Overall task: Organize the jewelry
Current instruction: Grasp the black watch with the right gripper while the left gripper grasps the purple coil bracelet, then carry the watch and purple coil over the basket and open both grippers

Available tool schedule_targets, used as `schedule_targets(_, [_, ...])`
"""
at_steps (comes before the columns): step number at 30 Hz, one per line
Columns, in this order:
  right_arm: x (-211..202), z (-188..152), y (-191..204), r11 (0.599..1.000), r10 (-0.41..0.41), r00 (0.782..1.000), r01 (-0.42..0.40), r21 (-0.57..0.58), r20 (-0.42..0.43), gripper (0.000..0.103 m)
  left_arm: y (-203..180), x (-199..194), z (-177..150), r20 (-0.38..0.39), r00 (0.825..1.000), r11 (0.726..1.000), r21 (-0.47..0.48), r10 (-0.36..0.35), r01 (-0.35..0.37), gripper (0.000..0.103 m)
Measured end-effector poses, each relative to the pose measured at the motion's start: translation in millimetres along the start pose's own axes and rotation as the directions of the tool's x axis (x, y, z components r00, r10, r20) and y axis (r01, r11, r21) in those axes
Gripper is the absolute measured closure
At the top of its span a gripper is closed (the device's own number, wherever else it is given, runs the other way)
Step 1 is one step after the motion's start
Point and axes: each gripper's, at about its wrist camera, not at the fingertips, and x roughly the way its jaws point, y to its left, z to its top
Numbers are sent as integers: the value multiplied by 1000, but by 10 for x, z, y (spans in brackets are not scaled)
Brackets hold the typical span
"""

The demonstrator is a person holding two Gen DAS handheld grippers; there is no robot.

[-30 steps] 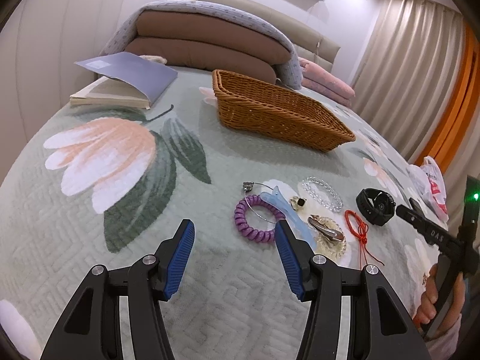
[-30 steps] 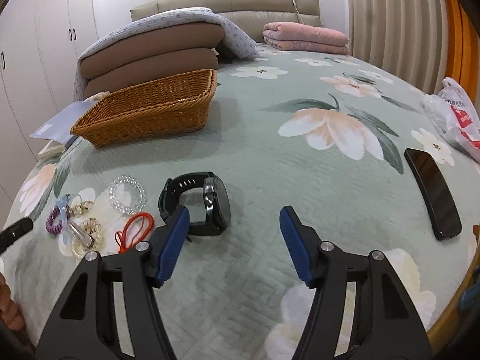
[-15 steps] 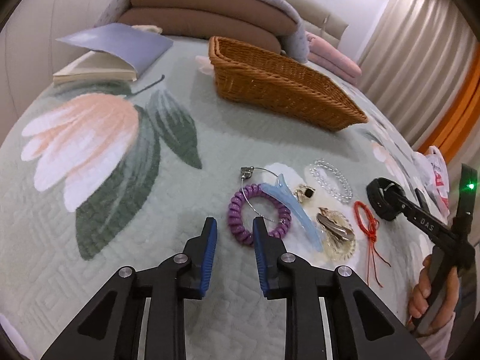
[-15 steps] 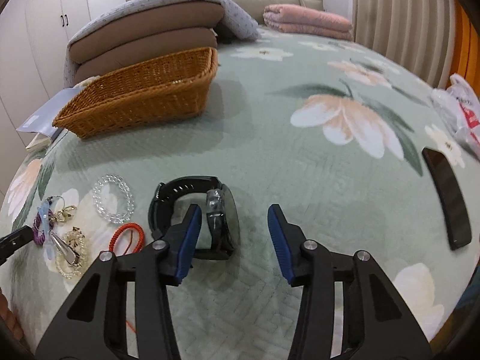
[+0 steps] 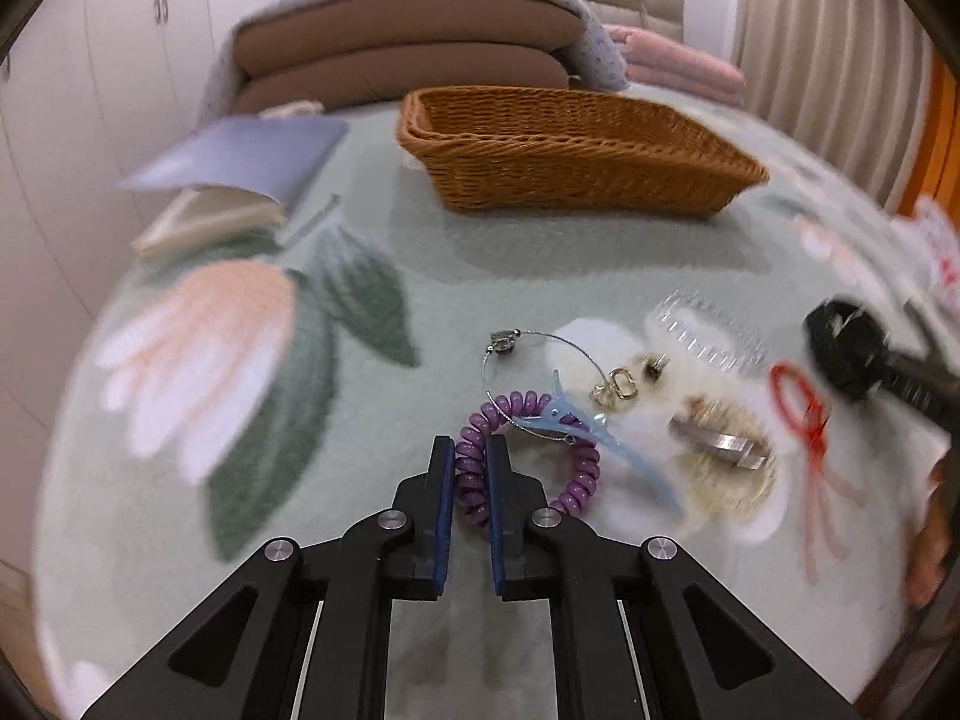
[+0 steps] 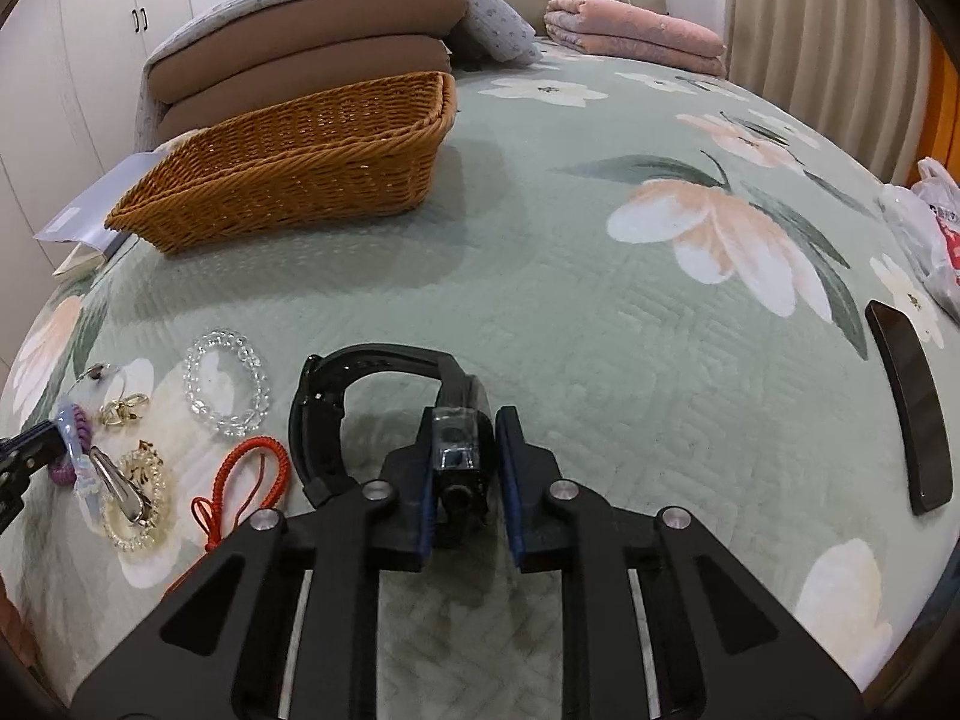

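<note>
A purple spiral coil hair tie (image 5: pixel 528 462) lies on the green floral quilted bedspread (image 6: pixel 600 312), and its near loop is pinched between the blue pads of the left hand-held gripper (image 5: pixel 467 468), whose jaws have just been closing onto it. A black wristwatch with a rubber strap (image 6: pixel 360 402) stands on its edge on the same bedspread, and its case is clamped between the pads of the right hand-held gripper (image 6: pixel 465 450), whose jaws have likewise just been closing around it. Both pieces appear to be resting on the bed and not yet lifted. Across the hair tie a light blue plastic hair clip (image 5: pixel 600 438) and a thin silver wire hoop (image 5: pixel 522 360) are laid, so they may be dragged along when it is raised. Just beside them a small gold charm (image 5: pixel 618 387), a clear beaded bracelet (image 6: pixel 225 381), a silver metal hair clip on a pale yellow scrunchie (image 6: pixel 129 492) and a red knotted cord (image 6: pixel 246 480) are spread out. Further back, well apart from the cluster, a brown woven wicker basket (image 6: pixel 300 162) is seen, and nothing shows inside it. The sorting is judged to be at its very start: two items are gripped, none is stowed, and everything else is left to be gathered.
</note>
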Motion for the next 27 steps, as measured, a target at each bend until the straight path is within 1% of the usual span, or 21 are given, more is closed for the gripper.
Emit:
schedule_targets(1, [-5, -2, -10, 1000, 7, 1000, -7, 3, 1, 87, 8, -44, -38, -10, 998, 998, 21, 57, -56, 93])
schedule_targets(3, [-18, -11, -26, 1000, 29, 1000, -29, 9, 7, 88, 41, -135, -111, -6, 990, 989, 53, 139, -139, 93])
schedule_targets(5, [-51, -28, -21, 999, 42, 999, -42, 4, 14, 88, 116, -210, -170, -20, 986, 985, 59, 165, -163, 93])
schedule_targets(6, [-68, -39, -8, 999, 42, 999, -42, -2, 20, 88, 158, -248, -195, -23, 987, 986, 57, 161, -160, 93])
schedule_targets(8, [-98, -56, 14, 999, 43, 999, -43, -15, 28, 88, 277, -306, -249, -72, 996, 998, 20, 56, -55, 93])
schedule_targets(9, [-112, -62, 20, 999, 47, 998, -46, -17, 30, 88, 333, -325, -281, -94, 995, 1000, 9, 27, -26, 93])
schedule_targets(10, [-120, -66, 23, 999, 49, 998, -49, -19, 32, 88, 367, -331, -315, -117, 993, 999, 18, 29, -27, 93])
schedule_targets(11, [-128, -71, 23, 999, 51, 998, -50, -20, 33, 88, 390, -341, -347, -134, 991, 1000, 26, 15, -11, 93])
schedule_targets(12, [-136, -76, 13, 998, 55, 998, -54, -19, 34, 88, 417, -355, -379, -155, 988, 999, 25, -19, 23, 93])
schedule_targets(13, [-140, -79, 6, 998, 58, 998, -57, -17, 34, 88, 458, -387, -410, -175, 982, 997, 9, -72, 75, 93])
schedule_targets(15, [-148, -82, -14, 998, 60, 997, -59, -9, 40, 88, 505, -470, -433, -182, 977, 993, -5, -115, 116, 93])
schedule_targets(16, [-156, -85, -13, 998, 60, 997, -60, -7, 43, 88, 509, -502, -436, -181, 976, 993, -8, -120, 121, 93])
schedule_targets(17, [-170, -87, -16, 998, 60, 997, -60, -4, 47, 88, 508, -536, -438, -170, 978, 993, -8, -119, 119, 93])
schedule_targets(19, [-214, -92, -27, 998, 67, 996, -67, -1, 64, 88, 478, -615, -424, -116, 985, 992, -9, -125, 125, 93])
schedule_targets(21, [-257, -98, -33, 997, 74, 994, -74, -1, 80, 88, 424, -645, -404, -84, 987, 991, -17, -137, 136, 93])
schedule_targets(26, [-386, -85, -50, 996, 83, 990, -84, 0, 113, 88, 279, -688, -170, 4, 983, 983, -31, -181, 181, 93])
schedule_targets(27, [-411, -74, -51, 996, 84, 989, -85, 1, 118, 88, 263, -676, -71, 21, 981, 980, -37, -193, 194, 93])
